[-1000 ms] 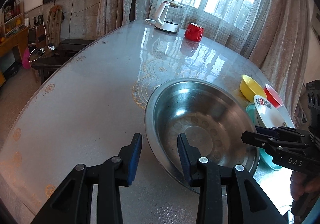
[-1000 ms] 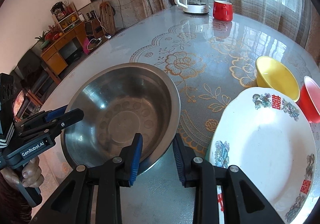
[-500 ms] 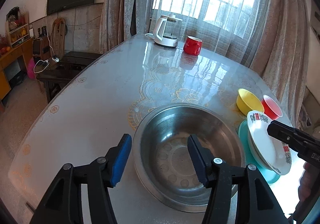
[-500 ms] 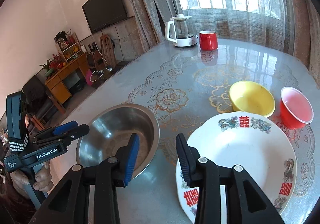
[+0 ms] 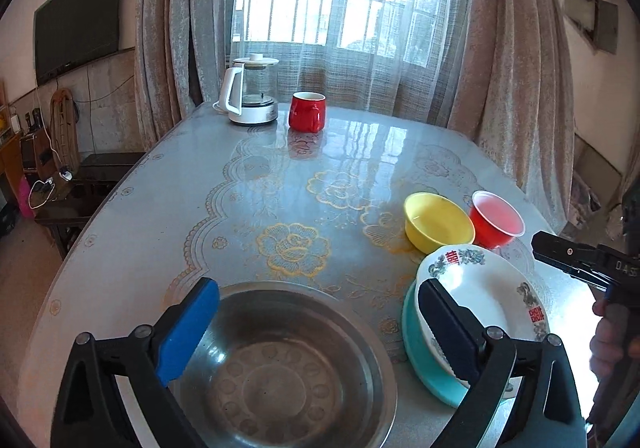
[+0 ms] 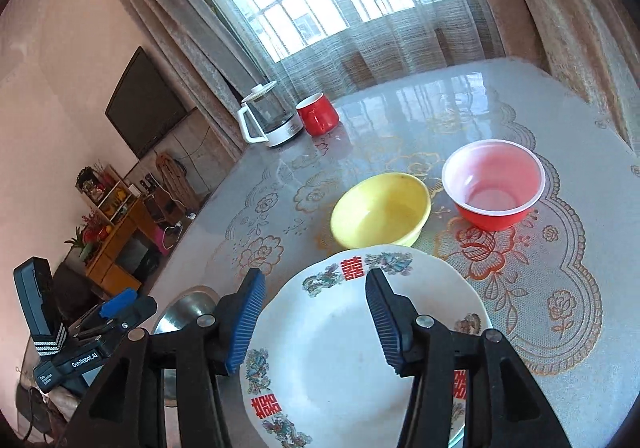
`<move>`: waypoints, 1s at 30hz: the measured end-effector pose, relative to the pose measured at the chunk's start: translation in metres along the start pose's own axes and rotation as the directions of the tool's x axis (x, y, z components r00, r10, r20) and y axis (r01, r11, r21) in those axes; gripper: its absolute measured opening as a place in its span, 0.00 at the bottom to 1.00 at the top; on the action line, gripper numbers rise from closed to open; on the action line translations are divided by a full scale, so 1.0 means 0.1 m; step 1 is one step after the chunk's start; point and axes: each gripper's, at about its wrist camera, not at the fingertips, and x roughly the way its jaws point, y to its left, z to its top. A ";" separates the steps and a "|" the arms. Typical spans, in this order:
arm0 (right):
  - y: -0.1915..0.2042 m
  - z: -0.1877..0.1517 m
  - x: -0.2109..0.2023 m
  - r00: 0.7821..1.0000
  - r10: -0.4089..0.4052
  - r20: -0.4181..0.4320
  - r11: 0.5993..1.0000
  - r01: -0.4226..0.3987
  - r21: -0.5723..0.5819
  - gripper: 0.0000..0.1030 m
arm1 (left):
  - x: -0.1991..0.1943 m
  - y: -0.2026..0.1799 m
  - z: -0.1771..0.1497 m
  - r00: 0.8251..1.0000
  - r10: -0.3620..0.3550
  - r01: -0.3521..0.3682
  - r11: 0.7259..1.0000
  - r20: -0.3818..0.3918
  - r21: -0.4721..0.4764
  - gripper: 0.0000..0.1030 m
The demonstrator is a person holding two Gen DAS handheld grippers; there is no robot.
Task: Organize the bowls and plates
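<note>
Steel bowl (image 5: 288,364) is sitting just left of the white plate (image 6: 352,352) while the left gripper (image 5: 320,332) and right gripper (image 6: 316,320) are both opening, grasping nothing.

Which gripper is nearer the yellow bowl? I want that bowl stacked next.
Right. The right gripper hangs over the white plate, just short of the yellow bowl. The left gripper is over the steel basin, farther away.
</note>
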 end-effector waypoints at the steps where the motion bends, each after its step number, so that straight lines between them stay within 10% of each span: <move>1: -0.10 0.04 0.00 1.000 -0.002 -0.003 0.999 0.002 0.032 0.52 | 0.04 -0.04 0.04 1.000 -0.005 0.005 1.000 -0.003 0.006 0.99; 26: -1.04 0.49 0.97 0.978 -0.035 -0.206 0.917 0.113 0.383 0.34 | 1.38 -0.65 0.69 0.968 -0.083 0.078 0.996 -0.237 -0.030 0.86; 30: -1.05 0.50 1.07 0.973 -0.036 -0.229 0.914 0.125 0.386 0.30 | 1.65 -0.64 0.69 0.935 -0.153 0.126 0.987 -0.320 -0.103 0.67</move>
